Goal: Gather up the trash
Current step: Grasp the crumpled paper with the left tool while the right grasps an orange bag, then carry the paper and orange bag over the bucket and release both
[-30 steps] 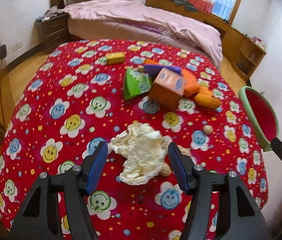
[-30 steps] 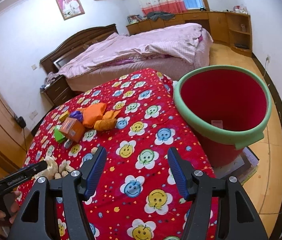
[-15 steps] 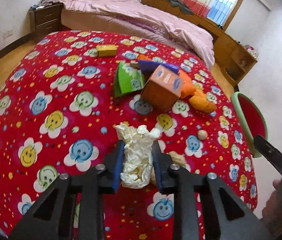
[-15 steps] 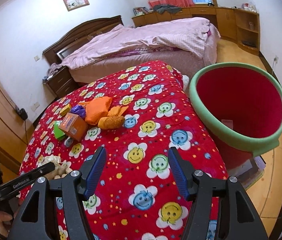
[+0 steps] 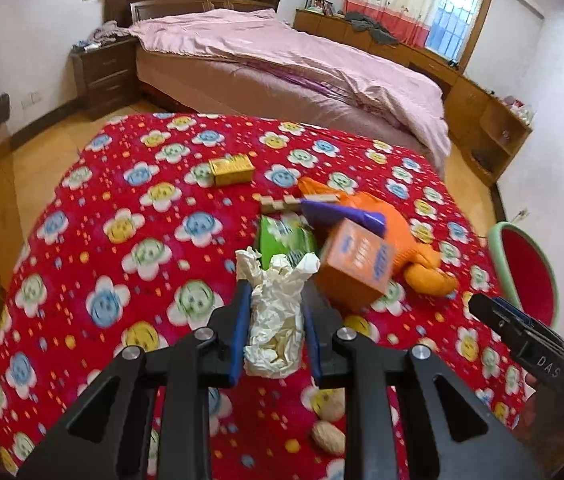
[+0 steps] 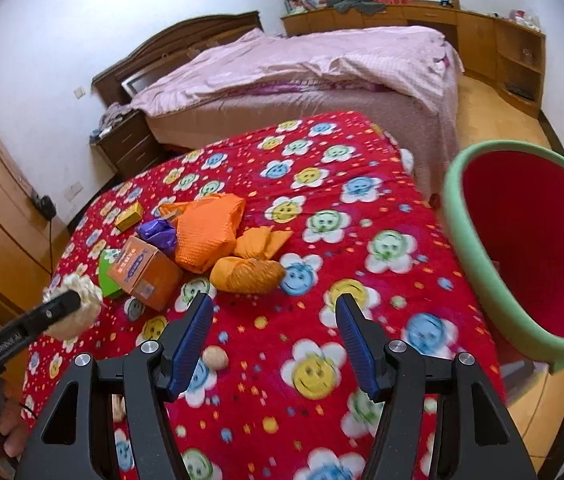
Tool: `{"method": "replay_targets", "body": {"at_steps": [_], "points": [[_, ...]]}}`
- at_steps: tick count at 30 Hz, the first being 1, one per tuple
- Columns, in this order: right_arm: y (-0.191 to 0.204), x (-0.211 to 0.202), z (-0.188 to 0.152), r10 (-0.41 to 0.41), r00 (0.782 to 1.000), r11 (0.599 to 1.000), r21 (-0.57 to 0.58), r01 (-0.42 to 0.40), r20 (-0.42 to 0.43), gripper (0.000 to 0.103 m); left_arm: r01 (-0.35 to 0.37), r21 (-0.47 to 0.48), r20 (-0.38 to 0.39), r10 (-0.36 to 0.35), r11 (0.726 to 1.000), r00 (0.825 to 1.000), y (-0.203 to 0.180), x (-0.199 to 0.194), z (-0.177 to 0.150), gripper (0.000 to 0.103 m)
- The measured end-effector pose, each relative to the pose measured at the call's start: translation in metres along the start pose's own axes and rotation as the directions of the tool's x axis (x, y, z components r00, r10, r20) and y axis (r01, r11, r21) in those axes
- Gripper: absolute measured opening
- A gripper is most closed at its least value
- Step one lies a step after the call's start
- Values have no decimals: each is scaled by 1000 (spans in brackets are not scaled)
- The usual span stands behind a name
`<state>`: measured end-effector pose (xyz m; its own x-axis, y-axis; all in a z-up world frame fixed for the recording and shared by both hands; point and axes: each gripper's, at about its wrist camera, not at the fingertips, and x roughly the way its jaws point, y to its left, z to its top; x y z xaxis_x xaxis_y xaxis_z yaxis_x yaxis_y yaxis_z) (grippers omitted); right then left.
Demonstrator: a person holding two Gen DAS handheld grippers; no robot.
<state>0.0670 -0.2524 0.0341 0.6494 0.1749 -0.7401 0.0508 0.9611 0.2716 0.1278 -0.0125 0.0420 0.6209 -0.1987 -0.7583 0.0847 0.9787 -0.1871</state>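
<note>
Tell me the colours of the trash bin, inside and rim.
Trash bin: red inside, light green rim; clearest in the right wrist view.

Two handheld grippers working side by side
Left gripper (image 5: 275, 322) is clamping crumpled paper (image 5: 275, 320); right gripper (image 6: 273, 340) is gaping empty, aiming toward 12 o'clock.

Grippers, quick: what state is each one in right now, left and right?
Left gripper: closed on the crumpled paper wad, lifted off the blanket.
Right gripper: open, holding nothing.
</note>
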Motion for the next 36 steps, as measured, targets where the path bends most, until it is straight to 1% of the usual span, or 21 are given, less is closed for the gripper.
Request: {"method": "replay_targets", "body": {"at_steps": [4,9,10,11,12,13,14,16,18,24,32,36], "points": [[7,23,8,5,1000,999,-35,-6,-21,65,-43,20,12,43,999,999,2,10,8,24],[12,49,14,12,998,998,-53,-16,-60,65,-52,14,4,52,999,999,3,18,12,24],[11,51,13,17,998,998,-52,-21,-65,53,-51,14,4,51,999,999,3,18,13,24],[11,54,12,25,997,998,-53,-29,-74,45,-51,14,6,50,999,999,2,18,13,24],[12,55,11,31,997,998,-57,-35,-73,43,-51,17,8,51,999,999,1,17,14,24],[13,54,10,29,997,997,-66,-34,-67,39,-51,21,12,51,998,999,-1,16,15,24],[14,51,9,33,997,997,-70,-37,-63,35,-49,25,14,49,998,999,-2,15,15,24],[12,46,8,40,998,997,-62,-43,-56,34,-41,31,20,40,999,999,-7,11,16,24],[9,35,7,47,998,997,-55,-49,-42,33,-29,40,30,28,999,999,-13,7,17,24],[-10,-10,8,39,999,999,-25,-38,36,34,10,79,44,-14,997,999,-41,-3,19,24],[-51,-60,10,-20,991,999,43,14,131,34,69,154,64,-80,986,995,-92,-12,23,24],[-78,-79,10,-58,985,995,91,44,162,34,124,196,50,-136,973,989,-125,-12,23,24]]}}
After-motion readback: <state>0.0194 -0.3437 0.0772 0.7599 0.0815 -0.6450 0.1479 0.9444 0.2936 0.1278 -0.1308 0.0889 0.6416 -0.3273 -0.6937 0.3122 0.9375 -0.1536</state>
